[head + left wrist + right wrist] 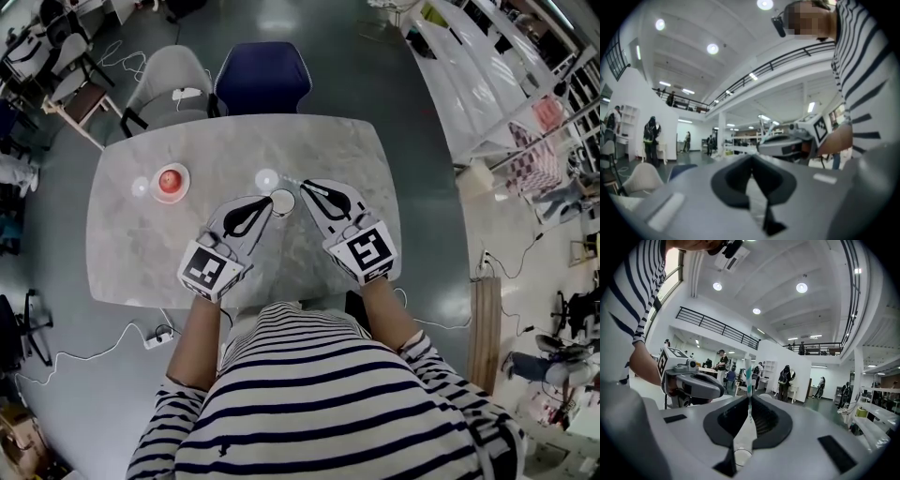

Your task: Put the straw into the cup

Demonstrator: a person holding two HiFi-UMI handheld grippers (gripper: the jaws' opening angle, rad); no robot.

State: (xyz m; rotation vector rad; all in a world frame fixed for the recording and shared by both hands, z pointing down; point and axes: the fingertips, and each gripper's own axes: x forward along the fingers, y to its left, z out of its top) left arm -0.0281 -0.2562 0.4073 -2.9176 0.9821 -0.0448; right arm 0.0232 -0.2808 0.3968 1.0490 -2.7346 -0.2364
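A small white cup (282, 201) stands at the middle of the marble table (141, 253). My right gripper (305, 187) is just right of the cup and is shut on a white straw with teal stripes (748, 373), which stands up between the jaw tips (749, 401). The cup's round rim (742, 458) shows below those jaws. My left gripper (269, 203) has its tip at the cup's left side. In the left gripper view its jaws (752, 161) meet with nothing visible between them, and the right gripper (780, 145) with the straw (767, 129) lies beyond.
A red round thing on a pale plate (170, 181) sits at the table's left, with a small white disc (141, 187) beside it. A grey chair (169, 84) and a blue chair (262, 75) stand at the far edge. The person's striped shirt (328, 403) fills the near side.
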